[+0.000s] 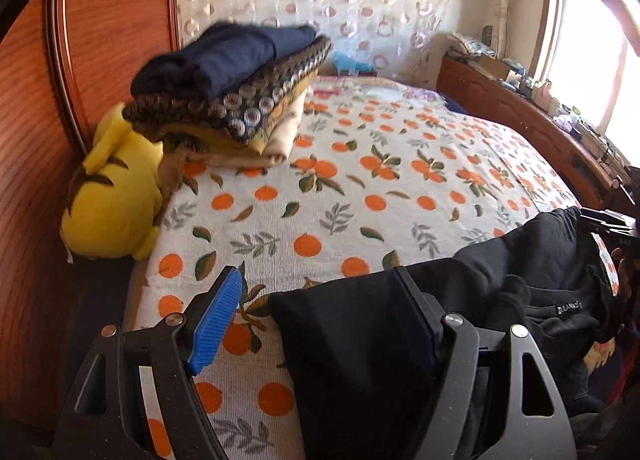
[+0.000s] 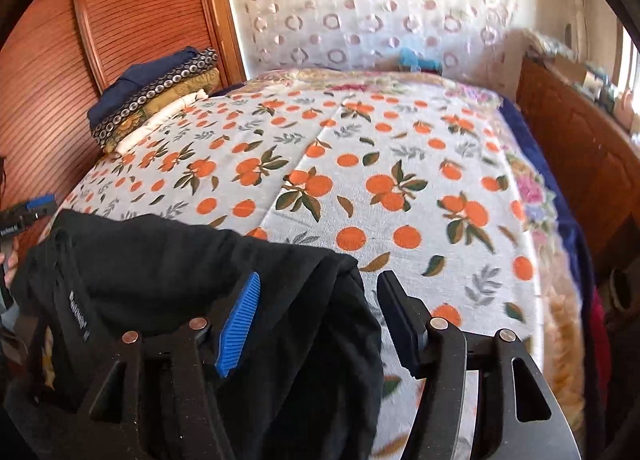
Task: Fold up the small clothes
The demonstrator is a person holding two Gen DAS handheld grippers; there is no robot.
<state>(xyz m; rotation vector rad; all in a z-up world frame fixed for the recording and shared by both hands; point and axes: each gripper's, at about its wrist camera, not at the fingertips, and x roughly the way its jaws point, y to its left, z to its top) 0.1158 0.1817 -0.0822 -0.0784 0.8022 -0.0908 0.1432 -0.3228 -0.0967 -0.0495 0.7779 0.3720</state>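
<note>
A black garment (image 1: 460, 300) lay bunched along the near edge of a bed (image 1: 360, 188) covered in an orange-print sheet, as a person worked it with a two-finger claw in each hand. The left claw (image 1: 320, 320) stood wide open, its blue pad (image 1: 218, 320) clear of the cloth over bare sheet while the garment's left end draped over the opposite finger; nothing was pinched. The right claw (image 2: 320, 324) also stood open, with the garment's right end slumped between its fingers but not squeezed by them. The cloth looked rumpled rather than flat, its logo band (image 2: 78, 320) twisted toward the person, so the fold appeared barely begun. Done well, the next step would likely mean taking each end by a single layer near the hem, drawing the garment taut and laying it flat on the sheet before any crease was made; soft jersey of this kind would probably slip or double up if grabbed in a clump. Open room was plentiful across the middle of the bed. A stack of folded clothes (image 1: 232, 92) sat at the far left corner beside a yellow plush toy (image 1: 116, 196) wedged against the wooden wardrobe (image 1: 36, 140), and a cluttered wooden unit (image 1: 520, 100) ran along the right edge beneath a bright window (image 1: 588, 44).
</note>
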